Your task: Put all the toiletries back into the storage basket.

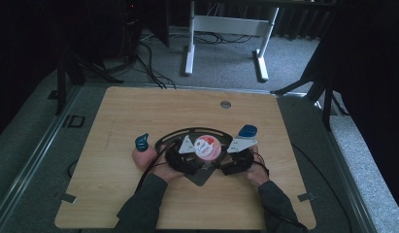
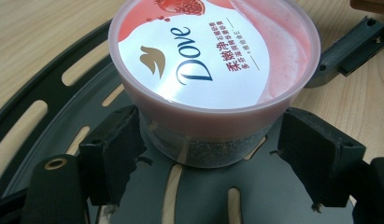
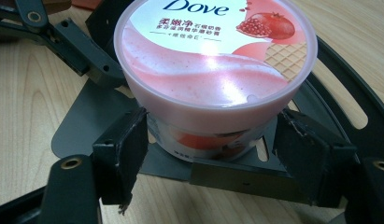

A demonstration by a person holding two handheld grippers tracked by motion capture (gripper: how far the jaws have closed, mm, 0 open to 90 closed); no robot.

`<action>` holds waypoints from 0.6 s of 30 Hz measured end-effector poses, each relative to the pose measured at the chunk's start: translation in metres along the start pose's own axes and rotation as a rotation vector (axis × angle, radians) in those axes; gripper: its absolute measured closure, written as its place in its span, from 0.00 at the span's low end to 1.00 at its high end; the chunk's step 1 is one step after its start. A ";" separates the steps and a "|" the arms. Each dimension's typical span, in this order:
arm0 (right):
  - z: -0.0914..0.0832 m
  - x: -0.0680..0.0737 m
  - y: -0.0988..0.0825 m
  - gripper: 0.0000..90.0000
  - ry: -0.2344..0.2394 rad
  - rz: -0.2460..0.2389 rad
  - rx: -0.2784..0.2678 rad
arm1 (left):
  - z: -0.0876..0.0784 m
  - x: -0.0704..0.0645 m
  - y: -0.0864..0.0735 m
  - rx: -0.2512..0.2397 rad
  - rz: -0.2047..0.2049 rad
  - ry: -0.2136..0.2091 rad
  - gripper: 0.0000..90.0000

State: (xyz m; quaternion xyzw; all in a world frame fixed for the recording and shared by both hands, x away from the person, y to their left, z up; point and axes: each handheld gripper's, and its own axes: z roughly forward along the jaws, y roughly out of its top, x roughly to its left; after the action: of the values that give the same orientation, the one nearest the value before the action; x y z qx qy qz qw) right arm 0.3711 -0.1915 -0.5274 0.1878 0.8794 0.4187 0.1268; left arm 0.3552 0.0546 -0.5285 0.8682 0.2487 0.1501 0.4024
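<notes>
A pink-lidded Dove jar stands upright on a black slotted plate near the table's middle. My left gripper reaches it from the lower left and my right gripper from the lower right. In the left gripper view the jar sits between the black pads, which hug its body just under the lid. In the right gripper view the jar stands the same way, with both pads against its lower body. Each gripper is shut on the jar.
A pink rounded object with a teal top stands just left of my left hand. A blue object lies behind my right gripper. The wooden table has a round grommet hole at the back. Cables trail toward me.
</notes>
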 end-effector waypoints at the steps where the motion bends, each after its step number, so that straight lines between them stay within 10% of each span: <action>1: 0.000 0.000 0.000 0.29 -0.002 0.002 0.005 | 0.001 0.000 0.000 0.001 0.000 0.001 0.24; 18: 0.000 0.008 -0.002 0.40 -0.057 0.002 0.049 | -0.003 0.001 -0.007 0.000 -0.042 -0.007 0.35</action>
State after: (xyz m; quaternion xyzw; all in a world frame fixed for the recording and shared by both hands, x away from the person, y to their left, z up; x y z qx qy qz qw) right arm 0.3629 -0.1896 -0.5296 0.2037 0.8852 0.3917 0.1466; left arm 0.3521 0.0607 -0.5324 0.8633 0.2656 0.1385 0.4062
